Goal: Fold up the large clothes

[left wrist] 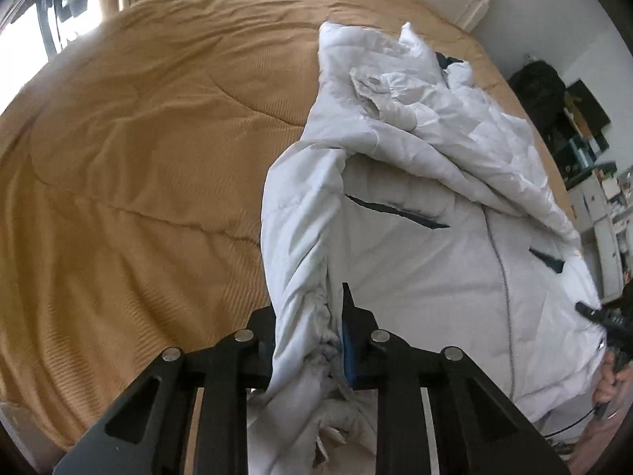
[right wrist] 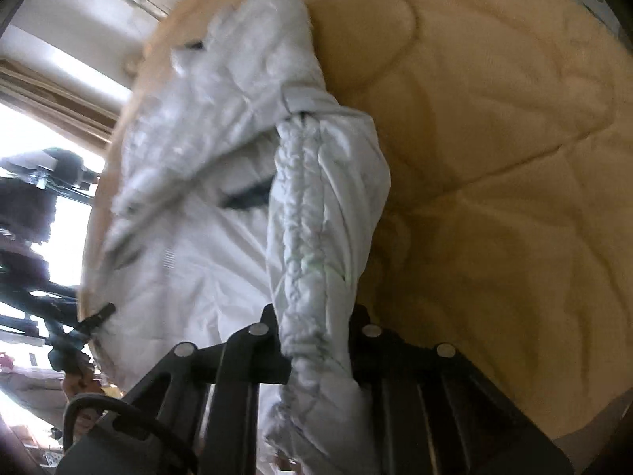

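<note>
A large white padded jacket lies on the tan bed cover, crumpled at its far end, with dark pocket slits and a centre zip. My left gripper is shut on the jacket's gathered hem at its left corner, and the fabric bunches between the fingers. My right gripper is shut on the jacket's other gathered hem corner and holds it lifted above the bed. Each gripper shows at the edge of the other's view, the right gripper and the left gripper.
The tan quilted bed cover spreads wide to the left of the jacket and, in the right wrist view, to its right. A bright window is at the far left. Shelves with clutter stand beyond the bed's right side.
</note>
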`<act>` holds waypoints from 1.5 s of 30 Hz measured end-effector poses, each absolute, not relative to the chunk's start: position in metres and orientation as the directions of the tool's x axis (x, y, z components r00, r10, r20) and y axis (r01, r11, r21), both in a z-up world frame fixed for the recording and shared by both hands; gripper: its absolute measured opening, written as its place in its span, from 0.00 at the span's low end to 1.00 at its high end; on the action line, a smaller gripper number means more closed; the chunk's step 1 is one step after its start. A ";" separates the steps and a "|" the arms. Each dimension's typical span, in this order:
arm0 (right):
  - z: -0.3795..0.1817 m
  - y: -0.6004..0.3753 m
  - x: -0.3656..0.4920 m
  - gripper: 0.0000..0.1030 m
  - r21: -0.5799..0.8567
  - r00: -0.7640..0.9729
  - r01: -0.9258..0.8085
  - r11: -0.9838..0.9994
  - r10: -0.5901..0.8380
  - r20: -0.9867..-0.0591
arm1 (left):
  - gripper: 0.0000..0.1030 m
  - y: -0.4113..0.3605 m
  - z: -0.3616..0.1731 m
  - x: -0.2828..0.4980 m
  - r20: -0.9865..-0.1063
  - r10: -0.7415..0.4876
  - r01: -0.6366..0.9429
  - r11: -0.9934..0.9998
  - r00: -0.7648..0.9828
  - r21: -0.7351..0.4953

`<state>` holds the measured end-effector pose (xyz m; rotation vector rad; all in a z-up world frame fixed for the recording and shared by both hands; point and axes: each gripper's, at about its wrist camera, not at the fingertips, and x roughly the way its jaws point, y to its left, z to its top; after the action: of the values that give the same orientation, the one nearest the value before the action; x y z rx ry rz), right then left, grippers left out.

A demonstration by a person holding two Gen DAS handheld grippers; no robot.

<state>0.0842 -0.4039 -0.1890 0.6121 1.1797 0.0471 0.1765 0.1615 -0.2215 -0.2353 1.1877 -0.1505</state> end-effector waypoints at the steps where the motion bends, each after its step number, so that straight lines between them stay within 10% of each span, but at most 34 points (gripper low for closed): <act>1: -0.184 -0.404 0.081 0.14 0.473 0.402 0.276 0.837 0.346 -0.848 | 0.22 0.163 -0.229 0.172 -0.907 -0.230 -0.021 0.967 0.353 -0.253; 9: -0.250 -0.422 0.075 0.30 0.498 0.318 0.397 0.771 0.394 -0.862 | 0.37 0.197 -0.263 0.169 -0.890 -0.324 -0.138 0.914 0.322 -0.383; 12: -0.233 -0.415 0.063 0.67 0.503 0.349 0.377 0.778 0.384 -0.855 | 0.66 0.197 -0.253 0.151 -0.887 -0.307 -0.111 0.925 0.345 -0.363; 18: -0.232 -0.383 0.043 0.78 0.473 0.365 0.324 0.819 0.353 -0.861 | 0.72 0.187 -0.259 0.124 -0.881 -0.324 -0.125 0.914 0.346 -0.386; 20: -0.236 -0.375 0.048 0.43 0.444 0.366 0.319 0.837 0.323 -0.873 | 0.45 0.172 -0.261 0.129 -0.912 -0.252 -0.106 0.948 0.324 -0.300; 23: -0.227 -0.373 0.047 0.20 0.454 0.380 0.324 0.830 0.325 -0.866 | 0.22 0.167 -0.247 0.125 -0.904 -0.274 -0.096 0.942 0.328 -0.321; 38: -0.152 -0.398 0.014 0.12 0.580 0.347 0.300 0.757 0.480 -0.806 | 0.18 0.211 -0.171 0.043 -0.872 -0.392 -0.150 0.882 0.293 -0.448; 45: -0.104 -0.425 0.091 0.12 0.680 0.429 0.255 0.687 0.550 -0.716 | 0.18 0.208 -0.110 0.163 -0.818 -0.431 -0.099 0.860 0.381 -0.500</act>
<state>0.0906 -0.4251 -0.1044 0.8363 1.1466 0.2142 0.1629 0.2076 -0.1100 -0.5216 1.1738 -0.2247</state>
